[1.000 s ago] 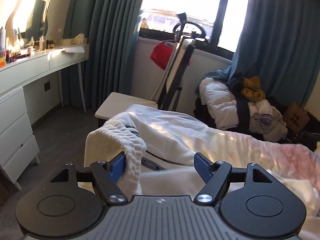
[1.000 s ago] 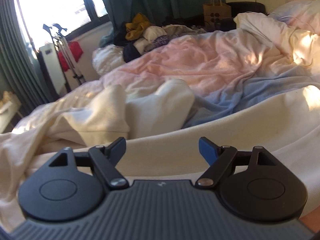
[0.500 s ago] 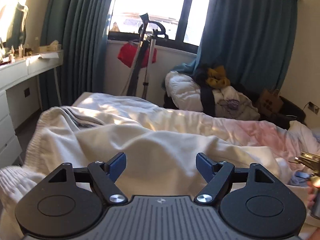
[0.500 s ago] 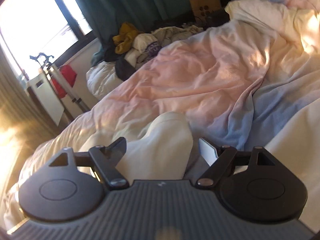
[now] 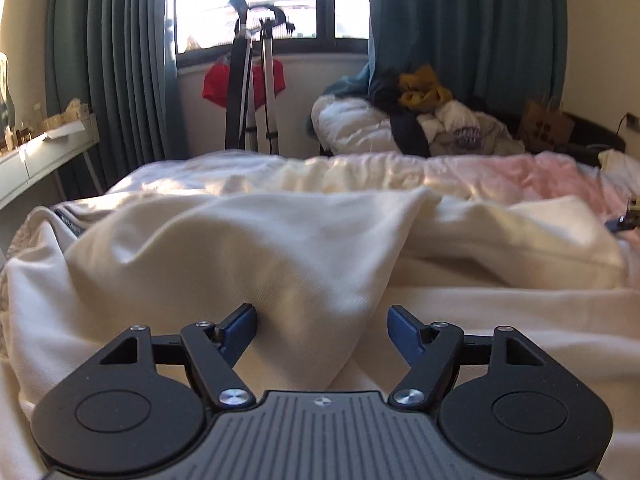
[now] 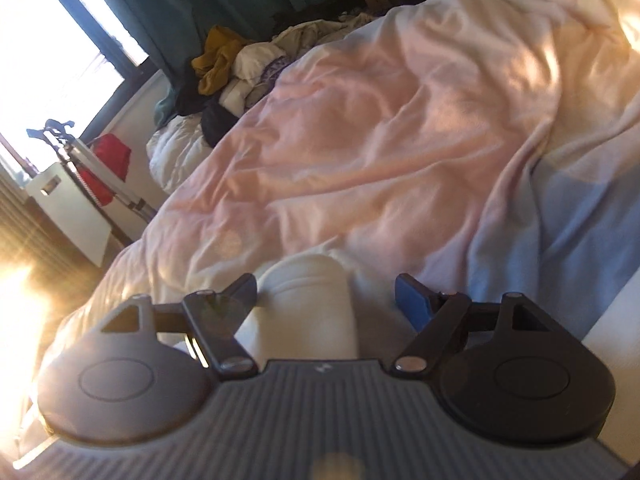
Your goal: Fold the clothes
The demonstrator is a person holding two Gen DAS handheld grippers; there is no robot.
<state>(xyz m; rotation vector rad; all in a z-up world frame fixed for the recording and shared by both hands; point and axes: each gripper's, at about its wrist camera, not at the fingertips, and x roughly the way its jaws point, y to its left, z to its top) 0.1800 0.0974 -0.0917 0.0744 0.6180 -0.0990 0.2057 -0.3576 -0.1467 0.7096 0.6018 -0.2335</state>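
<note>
Soft cream garment (image 5: 248, 248), rumpled folds, between closing left gripper (image 5: 322, 326) jaws

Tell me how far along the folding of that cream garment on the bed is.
Early. Nothing looks folded: the cream garment lies rumpled on the bed cover. In hand: both claws are closing, the left claw around a raised fold and the right claw around a rolled end, neither pinched yet. Left: gripping, smoothing, folding, plus the clothes pile by the window.

The cream garment (image 5: 248, 248) runs off the left wrist view's bottom and left edges; the right tool (image 5: 626, 218) (a sliver) is cut by its right edge.
</note>
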